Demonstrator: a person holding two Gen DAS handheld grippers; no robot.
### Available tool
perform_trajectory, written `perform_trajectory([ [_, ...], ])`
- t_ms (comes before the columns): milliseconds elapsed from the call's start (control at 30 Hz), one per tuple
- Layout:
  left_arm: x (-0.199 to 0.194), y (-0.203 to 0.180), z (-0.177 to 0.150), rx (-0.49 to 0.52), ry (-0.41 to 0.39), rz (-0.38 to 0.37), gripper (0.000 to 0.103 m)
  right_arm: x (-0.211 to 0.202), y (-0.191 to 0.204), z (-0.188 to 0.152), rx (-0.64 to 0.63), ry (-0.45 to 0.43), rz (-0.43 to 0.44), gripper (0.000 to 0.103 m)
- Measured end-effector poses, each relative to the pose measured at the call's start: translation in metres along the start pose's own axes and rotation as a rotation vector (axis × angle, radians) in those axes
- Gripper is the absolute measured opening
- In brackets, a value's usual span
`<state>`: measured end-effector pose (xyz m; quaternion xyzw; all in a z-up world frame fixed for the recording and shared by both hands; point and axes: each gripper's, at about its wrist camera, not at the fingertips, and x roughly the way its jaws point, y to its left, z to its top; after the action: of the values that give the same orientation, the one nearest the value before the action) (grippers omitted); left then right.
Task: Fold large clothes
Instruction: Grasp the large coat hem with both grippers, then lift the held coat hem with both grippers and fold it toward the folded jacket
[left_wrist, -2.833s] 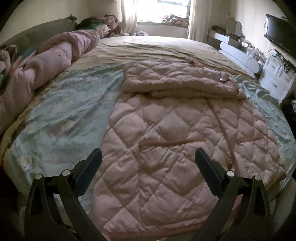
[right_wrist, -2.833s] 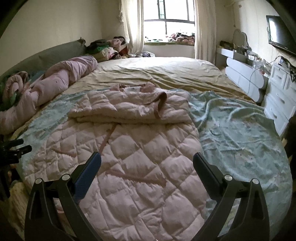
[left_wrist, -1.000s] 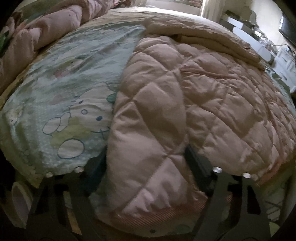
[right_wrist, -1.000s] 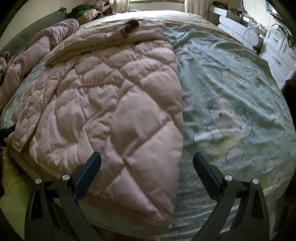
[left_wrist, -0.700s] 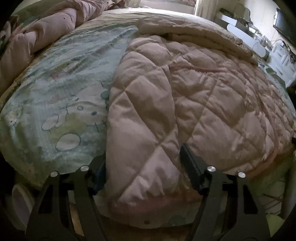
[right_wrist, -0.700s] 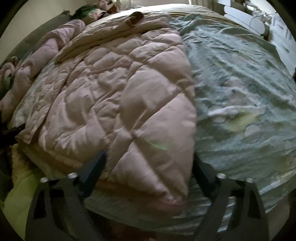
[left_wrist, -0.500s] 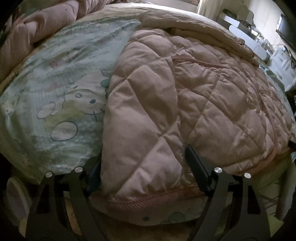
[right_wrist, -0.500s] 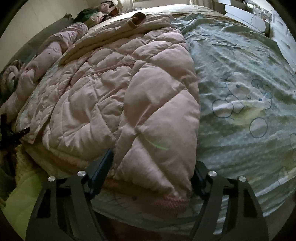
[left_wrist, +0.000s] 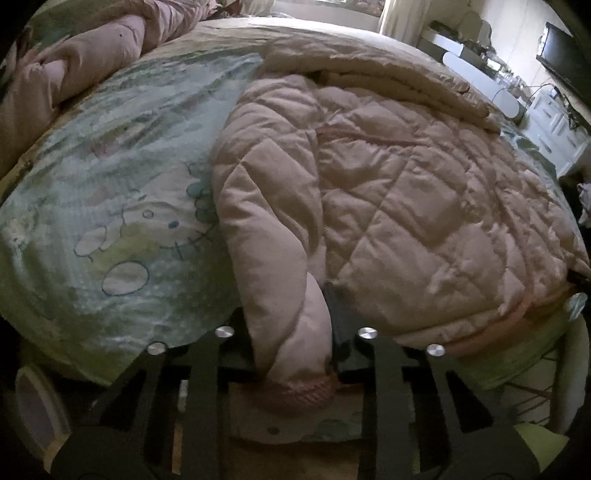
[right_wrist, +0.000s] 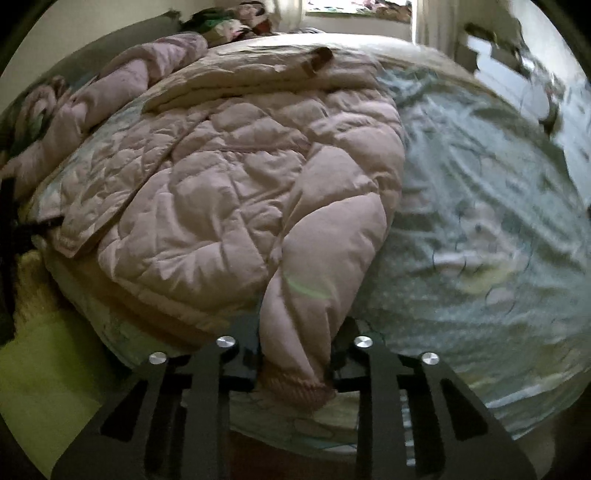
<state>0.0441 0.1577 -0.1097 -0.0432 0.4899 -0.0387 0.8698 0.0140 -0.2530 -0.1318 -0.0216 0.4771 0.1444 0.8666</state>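
A pink quilted coat (left_wrist: 406, 184) lies flat on the bed, its sleeves folded across the far end (left_wrist: 388, 74). My left gripper (left_wrist: 291, 332) is at the coat's near left hem corner. Its jaws are closing, and the padded hem is bunched and pinched between them. In the right wrist view the same coat (right_wrist: 221, 184) fills the left half. My right gripper (right_wrist: 295, 354) is at the near right hem corner, jaws closing with the ribbed hem squeezed between them. Fabric hides most of each finger.
The coat rests on a pale green cartoon-print sheet (left_wrist: 110, 184) (right_wrist: 480, 221) at the bed's near edge. A rolled pink duvet (left_wrist: 74, 66) lies along the left side. A white dresser (left_wrist: 554, 125) stands at the right. Something yellow-green (right_wrist: 55, 362) is below the bed edge.
Both grippers came down from above the coat to its near hem corners. Their jaws, wide apart around the fabric half a second ago, have now closed in and bunched the hem.
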Motion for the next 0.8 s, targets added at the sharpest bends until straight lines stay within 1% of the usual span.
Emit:
perform_trajectory([
  [67, -0.007, -0.003, 0.002, 0.011, -0.018, 0.000, 0.013, -0.009, 0.004, 0.003, -0.016, -0.034, 0.002, 0.020],
  [200, -0.026, -0.005, 0.014, 0.008, -0.066, -0.014, 0.012, -0.025, 0.001, 0.012, -0.001, -0.096, 0.026, 0.018],
  [300, -0.040, -0.008, 0.028, 0.001, -0.115, -0.026, 0.011, -0.036, -0.004, 0.021, 0.046, -0.149, 0.058, 0.017],
  [400, -0.053, -0.015, 0.042, 0.018, -0.158, -0.026, 0.011, -0.047, -0.007, 0.034, 0.084, -0.232, 0.096, 0.016],
  [500, -0.063, -0.020, 0.057, 0.026, -0.193, -0.021, 0.011, -0.054, -0.008, 0.047, 0.106, -0.283, 0.120, 0.016],
  [600, -0.068, -0.024, 0.068, 0.029, -0.209, -0.016, 0.011, -0.063, -0.010, 0.061, 0.110, -0.330, 0.126, 0.015],
  [800, -0.075, -0.029, 0.087, 0.034, -0.235, -0.005, 0.011, -0.075, -0.017, 0.079, 0.131, -0.387, 0.128, 0.015],
])
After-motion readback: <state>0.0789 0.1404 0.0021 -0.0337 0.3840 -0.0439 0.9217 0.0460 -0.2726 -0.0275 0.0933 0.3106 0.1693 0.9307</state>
